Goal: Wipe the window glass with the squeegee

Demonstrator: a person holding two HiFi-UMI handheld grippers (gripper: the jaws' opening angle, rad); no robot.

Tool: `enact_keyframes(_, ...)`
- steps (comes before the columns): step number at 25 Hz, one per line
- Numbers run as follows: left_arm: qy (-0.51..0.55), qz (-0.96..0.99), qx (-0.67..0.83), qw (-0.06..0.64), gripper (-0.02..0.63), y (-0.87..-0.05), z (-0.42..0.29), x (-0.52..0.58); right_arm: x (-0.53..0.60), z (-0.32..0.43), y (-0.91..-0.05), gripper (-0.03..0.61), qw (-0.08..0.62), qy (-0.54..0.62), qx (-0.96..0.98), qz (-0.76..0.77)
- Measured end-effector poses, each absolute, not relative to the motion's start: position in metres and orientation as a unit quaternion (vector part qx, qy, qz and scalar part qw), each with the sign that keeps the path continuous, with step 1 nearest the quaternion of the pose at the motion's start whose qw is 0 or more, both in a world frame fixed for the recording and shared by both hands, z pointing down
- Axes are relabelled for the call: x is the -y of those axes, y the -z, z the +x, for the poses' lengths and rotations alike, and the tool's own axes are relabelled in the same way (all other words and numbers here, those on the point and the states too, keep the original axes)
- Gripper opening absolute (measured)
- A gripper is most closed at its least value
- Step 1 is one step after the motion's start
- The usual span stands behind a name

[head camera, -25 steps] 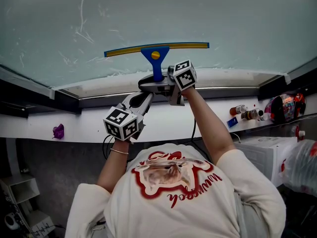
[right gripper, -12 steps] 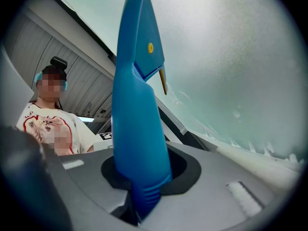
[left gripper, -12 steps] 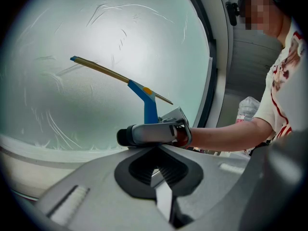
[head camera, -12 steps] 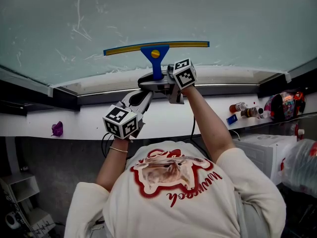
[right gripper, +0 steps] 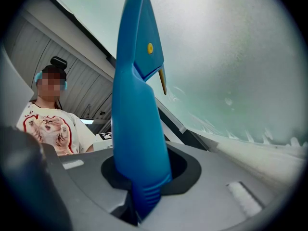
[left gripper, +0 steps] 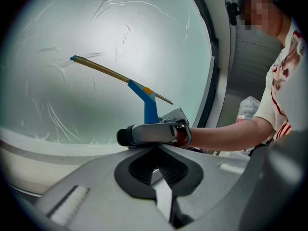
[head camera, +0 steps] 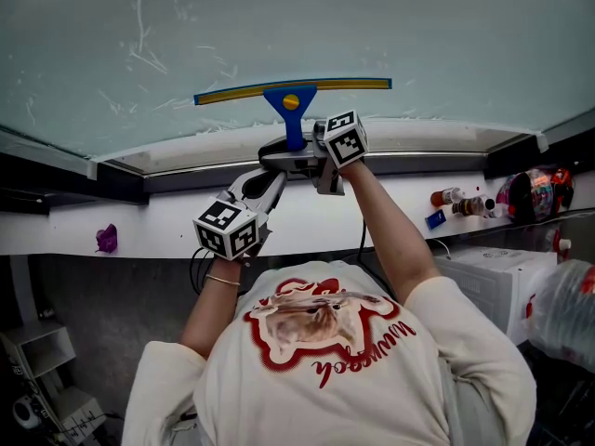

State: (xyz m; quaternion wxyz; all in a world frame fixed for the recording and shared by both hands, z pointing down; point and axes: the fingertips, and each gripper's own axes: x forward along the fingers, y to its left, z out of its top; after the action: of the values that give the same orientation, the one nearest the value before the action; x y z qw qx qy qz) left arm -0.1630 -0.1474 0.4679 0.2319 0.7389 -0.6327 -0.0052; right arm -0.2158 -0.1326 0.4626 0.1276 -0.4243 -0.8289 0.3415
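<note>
Right gripper view: squeegee [right gripper: 137, 105] within right tool [right gripper: 142, 200]

The squeegee [right gripper: 138, 129] handle is smooth blue plastic with a soft sheen, ribbed at its butt. Its blade rail [head camera: 293, 88] is a dull yellow strip, perhaps metal. The glass [head camera: 418, 26] looks frosted and matt, smeared with pale streaks. The left tongs [left gripper: 155, 150] are matt grey plastic with black ribbed pads [left gripper: 144, 165]. The marker cube [head camera: 228, 229] bears flat, paper-like print. The sill [head camera: 446, 142] is smooth and white. The shirt [head camera: 316, 388] is soft cloth. The bag [head camera: 567, 309] is thin, glossy, see-through plastic.
</note>
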Motion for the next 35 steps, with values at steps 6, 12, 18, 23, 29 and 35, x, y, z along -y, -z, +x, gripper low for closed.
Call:
enact_keyframes(6, 0.009, 0.734, 0.633, 0.247, 0.006, -0.477, -0.162, 0.146, 0.132, -0.215, -0.475, 0.091, 0.131, -0.356, 0.823, -0.422)
enact_keyframes(12, 0.009, 0.730, 0.633, 0.257, 0.006, -0.485, -0.160, 0.144, 0.130, -0.212, -0.483, 0.091, 0.131, -0.371, 0.819, -0.418)
enact_keyframes(18, 0.013, 0.728, 0.633, 0.264, 0.006, -0.491, -0.158, 0.143, 0.129, -0.211, -0.488, 0.091, 0.133, -0.377, 0.815, -0.420)
enact_keyframes(23, 0.008, 0.725, 0.631, 0.275, 0.006, -0.499, -0.156, 0.143, 0.128, -0.209, -0.497, 0.091, 0.142, -0.378, 0.813, -0.420)
enact_keyframes(29, 0.009, 0.721, 0.631, 0.288, 0.006, -0.509, -0.156, 0.143, 0.128, -0.209, -0.506, 0.091, 0.146, -0.383, 0.811, -0.417)
enact_keyframes(35, 0.009, 0.719, 0.629, 0.296, 0.006, -0.516, -0.156, 0.143, 0.128, -0.208, -0.513, 0.091, 0.150, -0.387, 0.809, -0.416)
